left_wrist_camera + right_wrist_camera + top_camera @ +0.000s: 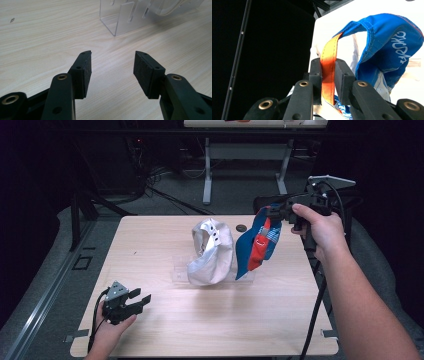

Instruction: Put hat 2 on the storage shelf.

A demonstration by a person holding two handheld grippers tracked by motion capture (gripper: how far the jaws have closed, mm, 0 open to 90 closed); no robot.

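The wooden table [165, 330] carries 1 clear plastic rack [117, 20] near its middle, and everything else is placed from that rack. A white cap [210, 252] stands in the rack, upright on its edge. Just right of the rack, the blue and red cap [260, 242] hangs in the air from the right gripper [272, 211], its long axis running nearly straight down, its lower edge close to the rack's right end. That gripper's 2 jaws are clamped narrow on the cap's orange strap [328, 75]. The left gripper [142, 301] rests well in front of the rack, toward its left, jaws wide and holding nothing, so the right hand [320, 227] is the nearer one.
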